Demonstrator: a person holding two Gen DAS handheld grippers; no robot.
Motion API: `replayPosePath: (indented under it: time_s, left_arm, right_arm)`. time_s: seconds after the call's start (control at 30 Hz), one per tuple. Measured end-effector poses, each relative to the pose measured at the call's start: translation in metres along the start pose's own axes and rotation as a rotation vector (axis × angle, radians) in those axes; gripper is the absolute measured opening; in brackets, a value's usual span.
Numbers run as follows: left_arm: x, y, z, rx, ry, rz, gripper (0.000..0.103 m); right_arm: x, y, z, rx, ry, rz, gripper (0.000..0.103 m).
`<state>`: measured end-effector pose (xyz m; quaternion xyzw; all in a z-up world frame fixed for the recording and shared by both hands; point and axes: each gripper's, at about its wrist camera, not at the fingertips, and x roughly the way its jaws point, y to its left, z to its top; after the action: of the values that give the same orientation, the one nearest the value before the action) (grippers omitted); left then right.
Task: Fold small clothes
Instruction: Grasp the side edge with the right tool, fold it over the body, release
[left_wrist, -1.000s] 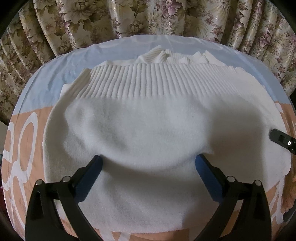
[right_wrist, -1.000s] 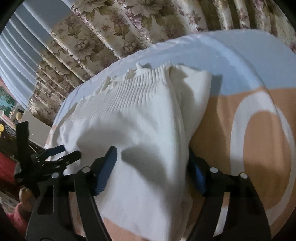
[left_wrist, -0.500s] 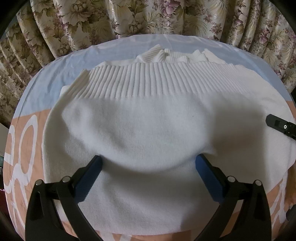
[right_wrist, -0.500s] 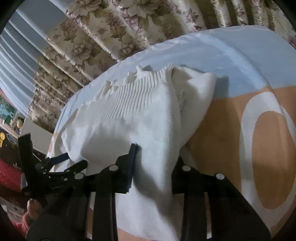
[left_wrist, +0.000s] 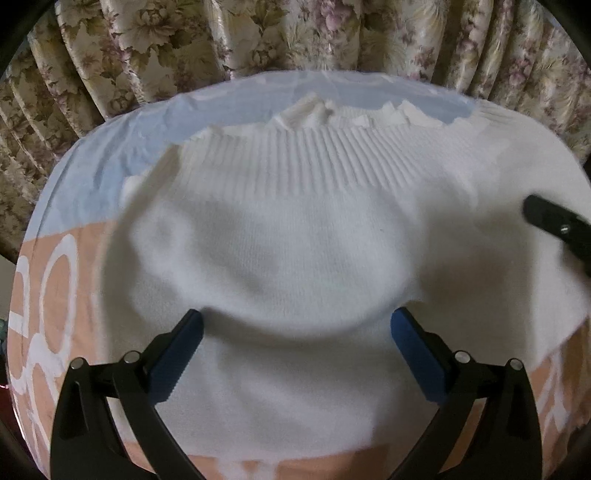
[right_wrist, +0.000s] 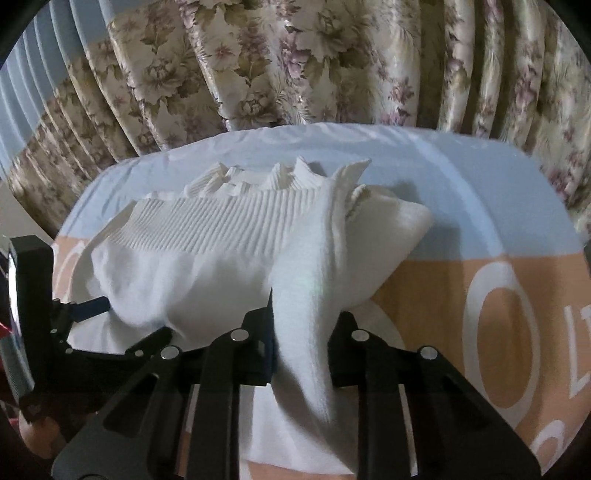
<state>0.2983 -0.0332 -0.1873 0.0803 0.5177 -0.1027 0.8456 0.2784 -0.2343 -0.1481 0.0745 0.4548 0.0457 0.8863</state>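
Observation:
A white knit sweater with a ribbed band lies spread on the bed. My left gripper is open, its blue-padded fingers standing wide apart over the sweater's near part. My right gripper is shut on a fold of the sweater at its right side and lifts that fold off the bed. The right gripper's black finger also shows at the right edge of the left wrist view. The left gripper shows at the left of the right wrist view.
The bed sheet is pale blue at the far end and orange with white rings nearer. Floral curtains hang close behind the bed.
My right gripper has closed on the sweater's right side and raised it into a ridge. My left gripper has stayed open and edged slightly forward over the sweater.

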Motion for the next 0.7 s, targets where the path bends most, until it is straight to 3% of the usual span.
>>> replayPosePath:
  time_s: [0.17,0.33,0.53,0.7]
  left_arm:
    - [-0.026,0.056,0.001,-0.017,-0.028,0.048,0.102]
    - [-0.033,0.116,-0.001,-0.006,-0.059,0.176,0.102]
    - [-0.041,0.177,-0.018,-0.08,-0.063,0.196,0.101]
    - [-0.039,0.2,-0.033,-0.083,-0.058,0.243,0.101]
  right_arm:
    - [-0.003,0.034,0.009,-0.056,0.006,-0.064,0.019]
    - [-0.004,0.087,0.022,-0.126,0.002,-0.101,0.019]
    - [-0.002,0.157,0.04,-0.166,0.012,-0.041,0.018]
    - [0.028,0.228,0.037,-0.217,0.059,-0.011,0.018]
